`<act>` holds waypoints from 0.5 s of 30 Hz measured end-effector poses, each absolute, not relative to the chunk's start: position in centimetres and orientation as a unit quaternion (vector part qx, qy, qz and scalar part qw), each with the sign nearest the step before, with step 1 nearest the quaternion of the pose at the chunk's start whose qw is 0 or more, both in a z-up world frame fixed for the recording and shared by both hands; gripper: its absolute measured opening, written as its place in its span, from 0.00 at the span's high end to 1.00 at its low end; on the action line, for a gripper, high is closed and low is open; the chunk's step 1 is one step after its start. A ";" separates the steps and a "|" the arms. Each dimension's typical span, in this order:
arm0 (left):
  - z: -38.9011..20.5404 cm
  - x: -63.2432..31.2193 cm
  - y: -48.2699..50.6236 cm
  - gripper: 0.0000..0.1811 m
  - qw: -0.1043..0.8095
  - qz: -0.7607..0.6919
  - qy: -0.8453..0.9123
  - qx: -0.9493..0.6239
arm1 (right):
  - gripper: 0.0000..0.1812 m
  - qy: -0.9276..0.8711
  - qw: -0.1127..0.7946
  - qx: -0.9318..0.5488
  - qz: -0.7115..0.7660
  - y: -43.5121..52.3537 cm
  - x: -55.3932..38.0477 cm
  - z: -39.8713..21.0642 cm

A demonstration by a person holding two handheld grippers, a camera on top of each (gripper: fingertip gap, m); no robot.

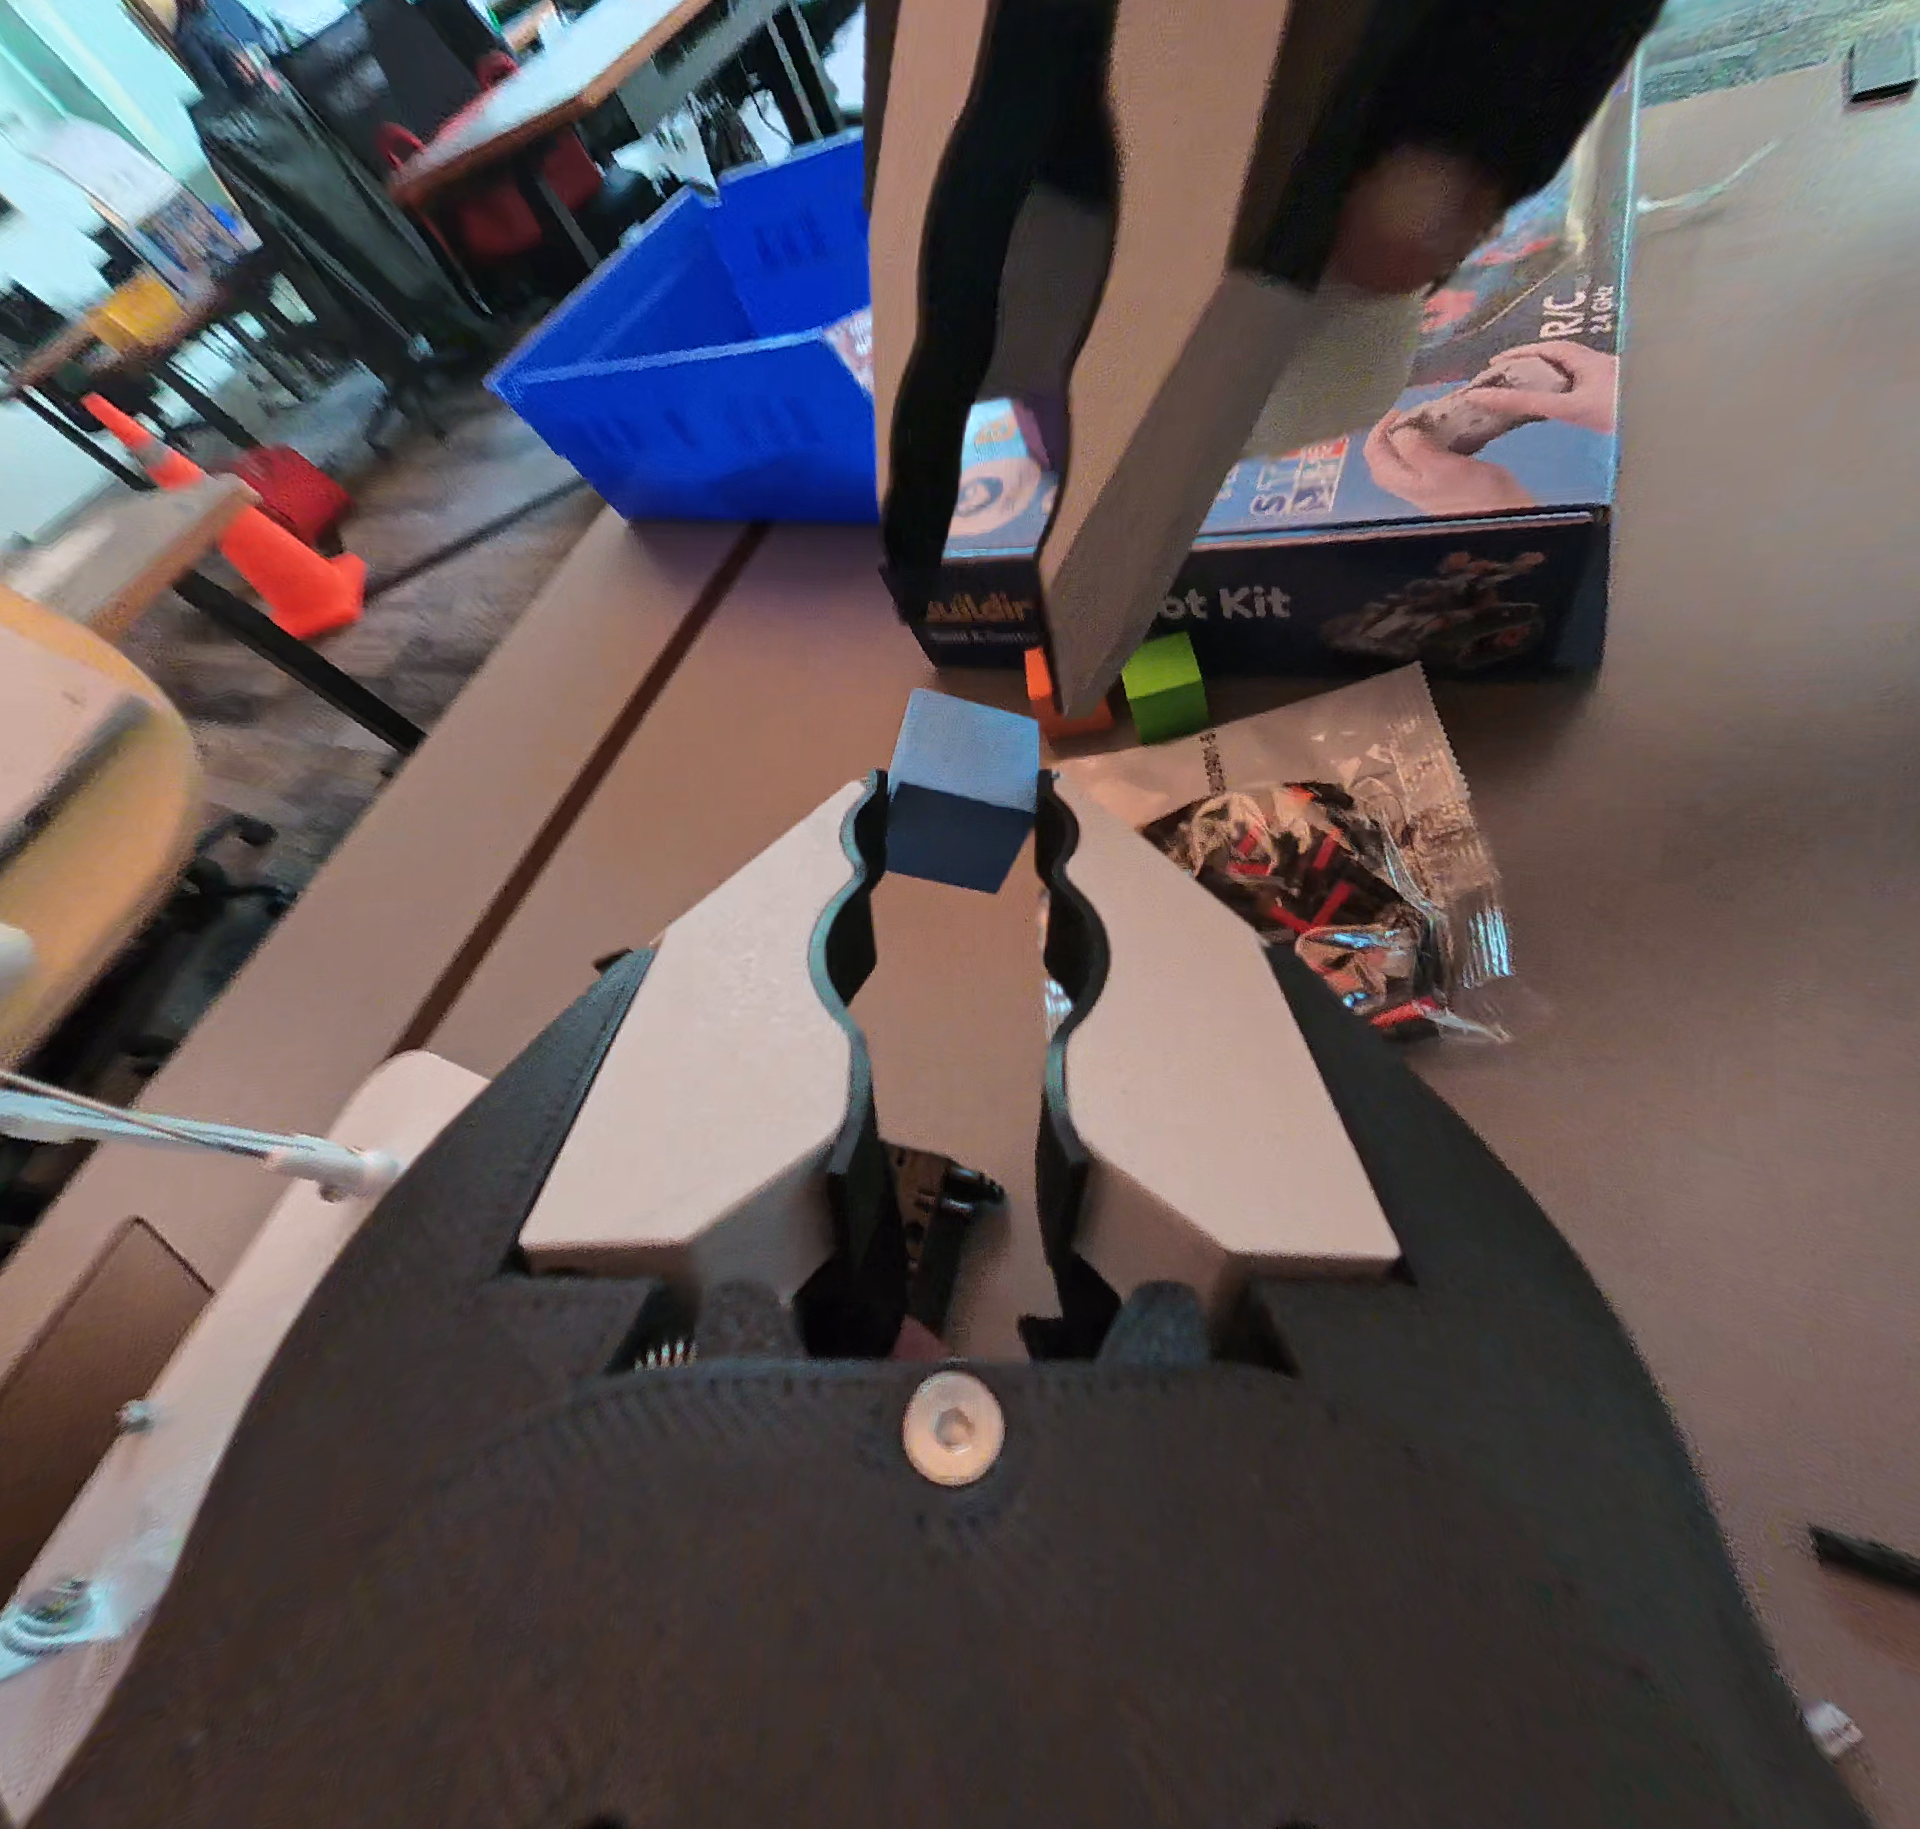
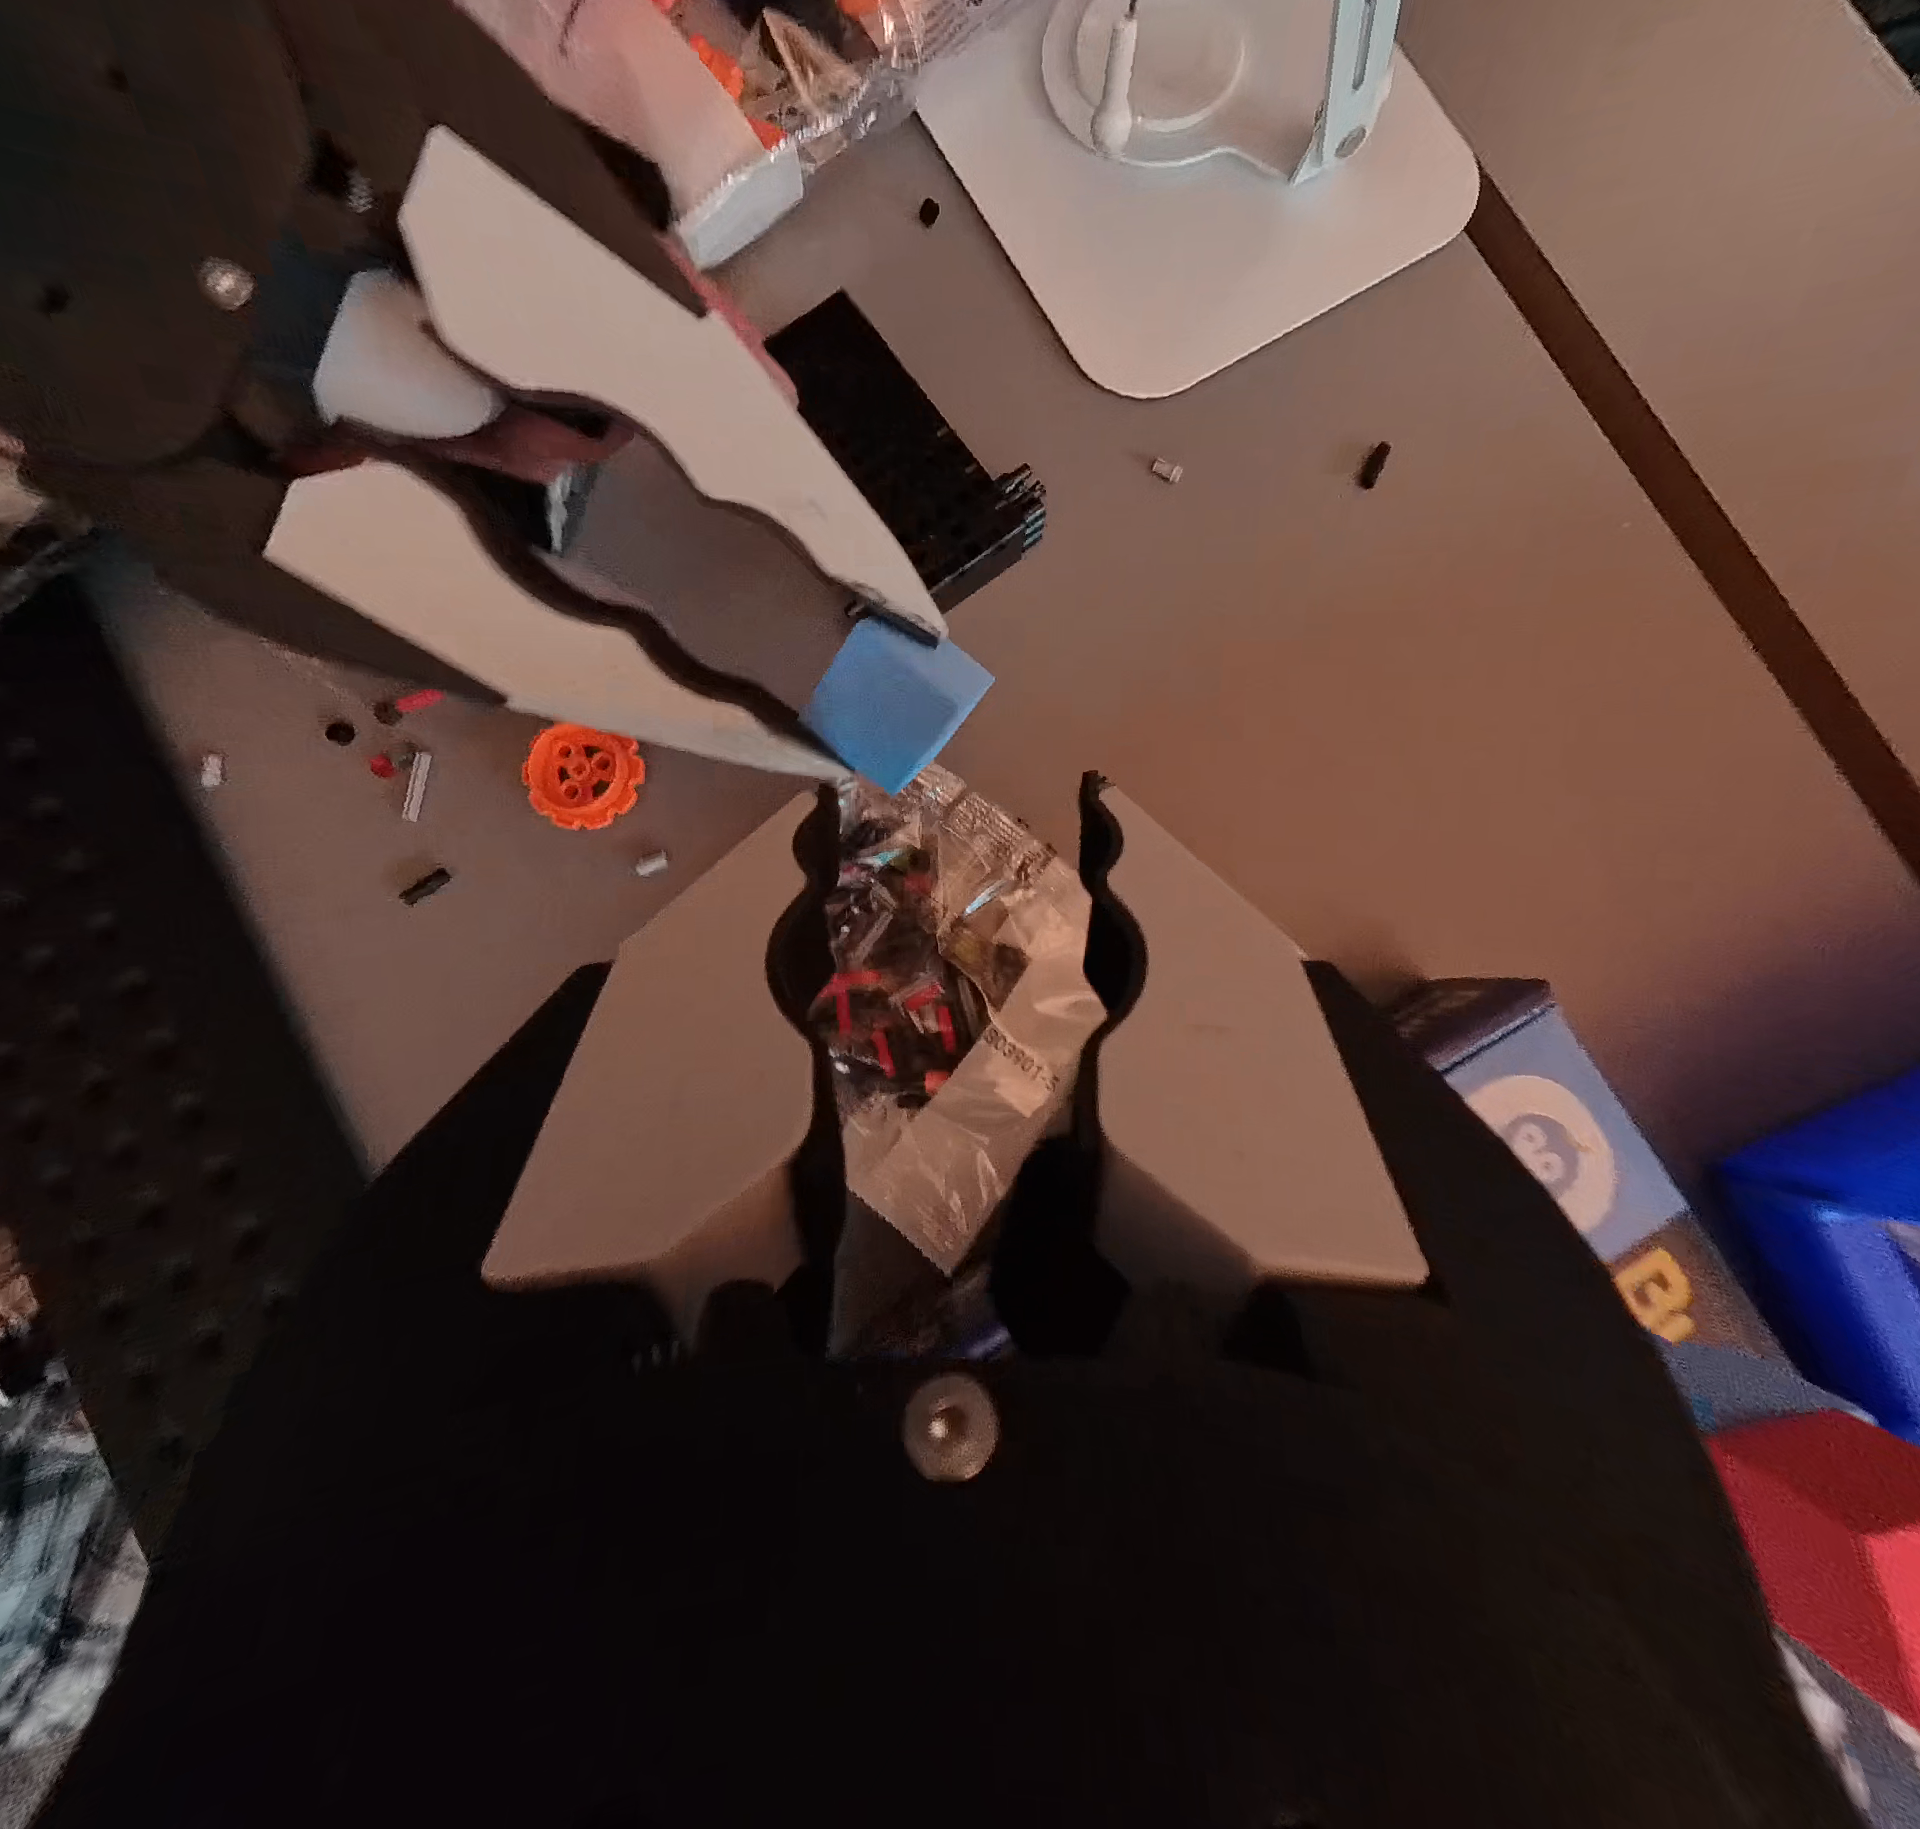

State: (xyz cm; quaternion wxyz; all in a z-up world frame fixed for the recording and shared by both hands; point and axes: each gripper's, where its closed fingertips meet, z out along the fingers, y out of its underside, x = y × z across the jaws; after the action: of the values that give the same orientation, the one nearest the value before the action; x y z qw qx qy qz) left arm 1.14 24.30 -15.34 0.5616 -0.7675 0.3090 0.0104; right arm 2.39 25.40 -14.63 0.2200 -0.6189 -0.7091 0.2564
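Our left gripper [image 1: 961,792] pinches a blue cube [image 1: 961,805] at its very fingertips, above the brown table [image 1: 623,740]. Our right gripper [image 2: 961,792] hangs empty, jaws parted, over a clear bag of small parts [image 2: 935,1010]. Its tips seem to reach the orange cube [image 1: 1070,709] beside the green cube [image 1: 1166,686]. With so shallow a pinch, we judge the blue cube could twist loose.

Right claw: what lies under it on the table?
Between the right claw's open fingers, a clear bag of small black and red parts shows on the table. The claw's black body covers the bag's near end.
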 end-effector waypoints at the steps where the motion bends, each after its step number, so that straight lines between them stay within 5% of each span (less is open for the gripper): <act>1: -14.9 1.4 24.3 0.85 0.571 0.017 0.314 -0.759 | 0.75 -0.700 0.221 -0.622 0.274 25.4 2.2 -14.8; 8: -11.1 3.1 22.9 0.86 0.647 0.019 0.349 -0.678 | 0.75 -0.623 0.137 -0.592 0.494 23.3 2.4 -12.2; 15: -8.3 4.6 21.8 0.85 0.693 0.036 0.359 -0.624 | 0.85 -0.592 0.105 -0.513 0.612 20.9 3.8 -8.9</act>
State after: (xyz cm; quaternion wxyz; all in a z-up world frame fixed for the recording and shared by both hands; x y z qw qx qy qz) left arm 4.64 21.80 -8.34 0.6926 -0.6244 0.3593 0.0361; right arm 3.81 20.88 -8.93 0.1046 -0.5130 -0.5924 0.6124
